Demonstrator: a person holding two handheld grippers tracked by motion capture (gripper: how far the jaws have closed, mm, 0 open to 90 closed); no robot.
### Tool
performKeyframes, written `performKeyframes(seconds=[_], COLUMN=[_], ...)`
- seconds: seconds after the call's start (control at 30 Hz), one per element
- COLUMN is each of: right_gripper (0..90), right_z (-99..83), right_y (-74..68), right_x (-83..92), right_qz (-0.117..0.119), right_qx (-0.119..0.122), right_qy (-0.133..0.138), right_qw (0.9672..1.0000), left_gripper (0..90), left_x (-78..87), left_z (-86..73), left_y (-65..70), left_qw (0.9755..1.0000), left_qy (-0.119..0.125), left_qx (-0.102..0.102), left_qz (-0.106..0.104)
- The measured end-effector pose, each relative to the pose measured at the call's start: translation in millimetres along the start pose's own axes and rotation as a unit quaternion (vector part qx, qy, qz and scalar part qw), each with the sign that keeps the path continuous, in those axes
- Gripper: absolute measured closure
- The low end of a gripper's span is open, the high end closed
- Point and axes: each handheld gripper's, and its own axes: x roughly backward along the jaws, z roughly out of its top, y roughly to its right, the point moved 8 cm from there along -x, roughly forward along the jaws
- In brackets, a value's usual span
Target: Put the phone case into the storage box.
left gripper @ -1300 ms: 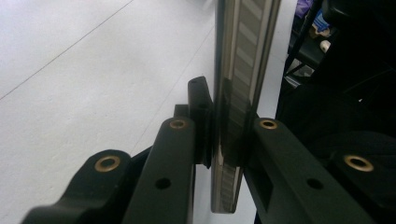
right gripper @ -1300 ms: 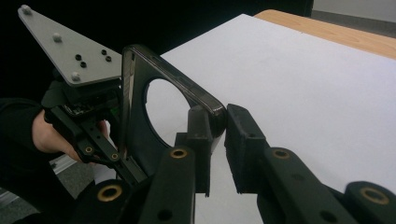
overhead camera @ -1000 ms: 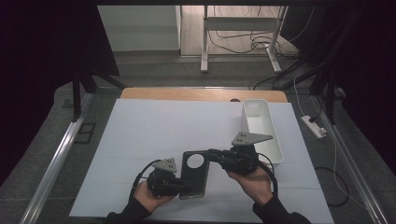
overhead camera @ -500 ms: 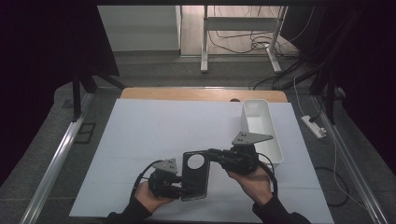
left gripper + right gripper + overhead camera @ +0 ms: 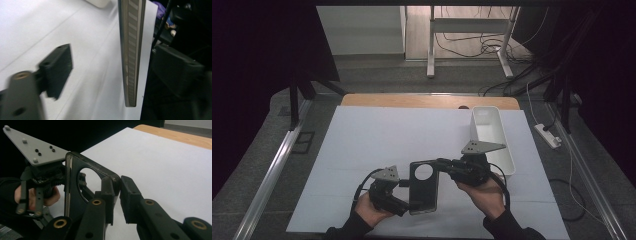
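2 grippers on 1 phone case (image 5: pixel 424 186): your right gripper (image 5: pixel 117 191) pinches its corner; left gripper (image 5: pixel 110 65) jaws have just been opening, case between them untouched. Handover step; next, draw left away.

Overall light: dim room; the white table sheet (image 5: pixel 377 150) is the brightest area in the high view.
Source: a lit patch of floor beyond the table's far edge.
Surroundings: both sides fall to near black.
Glare: none; the sheet is evenly lit.
Left gripper view: soft, its black jaws smeared by blur.
Right gripper view: sharper up close, dark at upper left.
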Motion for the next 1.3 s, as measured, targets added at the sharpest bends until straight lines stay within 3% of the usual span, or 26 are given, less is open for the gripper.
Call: performKeyframes(seconds=[0.23, 0.67, 0.97, 1.07, 1.3], right_gripper=[81.0, 81.1, 81.1, 81.1, 81.2], right_z=[2.1, 4.5, 11.7, 13.9, 19.2], right_y=[7.5, 26.4, 37.2, 40.0, 48.9], right_x=[5.0, 15.9, 21.8, 23.7, 28.2], right_qz=[-0.017, -0.042, -0.054, -0.059, -0.064], right_qx=[-0.001, -0.017, -0.023, -0.023, -0.027], right_qy=[-0.001, -0.003, 0.002, 0.003, 0.012], right_qw=[0.9999, 0.9990, 0.9983, 0.9980, 0.9975], left_gripper=[6.4, 3.6, 1.4, 0.5, 0.4], left_x=[11.6, 34.0, 55.3, 60.3, 84.6], left_z=[2.8, -8.3, -30.8, -36.8, -59.0], left_y=[-1.7, -7.9, -12.2, -12.4, -13.9], left_qw=[0.9998, 0.9974, 0.9929, 0.9919, 0.9867], left_qy=[0.019, 0.025, 0.009, 0.007, 0.012], left_qx=[-0.003, -0.022, -0.023, -0.018, 0.004], left_qz=[0.005, 0.065, 0.116, 0.126, 0.162])
